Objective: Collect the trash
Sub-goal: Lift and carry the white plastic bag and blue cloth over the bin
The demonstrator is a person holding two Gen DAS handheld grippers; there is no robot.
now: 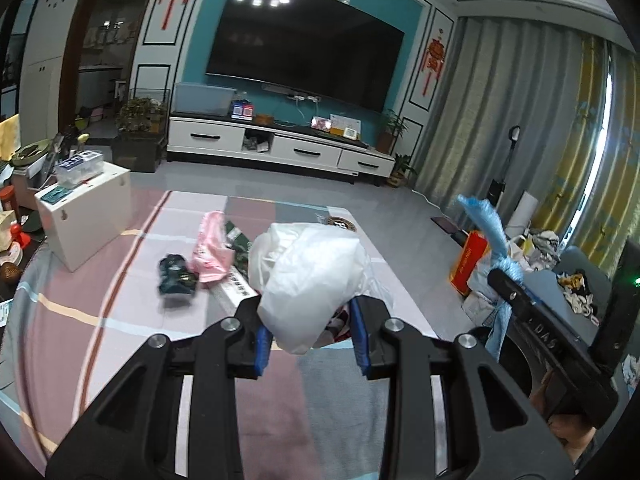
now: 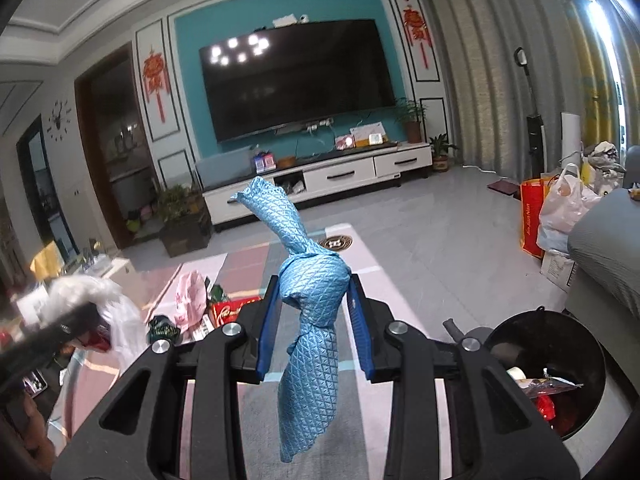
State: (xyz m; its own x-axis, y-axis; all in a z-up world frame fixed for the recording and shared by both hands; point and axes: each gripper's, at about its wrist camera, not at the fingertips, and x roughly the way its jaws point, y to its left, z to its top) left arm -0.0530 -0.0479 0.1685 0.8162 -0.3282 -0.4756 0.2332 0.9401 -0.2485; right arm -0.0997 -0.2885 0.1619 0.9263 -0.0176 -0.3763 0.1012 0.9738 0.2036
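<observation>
Your white plastic bag [image 1: 308, 280] covers part of the red packet [image 1: 340, 326] below it, and its print can't be read. The dark wrapper [image 1: 176, 278] and pink bag [image 1: 210, 252] on the mat [image 1: 120, 320] are blurred. In your right view the black bin [image 2: 560, 360] is cut by the frame's dark edge, its contents too jumbled to name, and the blue knotted cloth [image 2: 312, 292] hides the mat behind it.

I see soft, even daylight from the window [image 1: 600, 128] at right, blown out white. Ceiling lamps glare on the television [image 2: 296, 80]. Fisheye bends walls toward dark corners. The white bag [image 2: 80, 296] is motion-blurred.
</observation>
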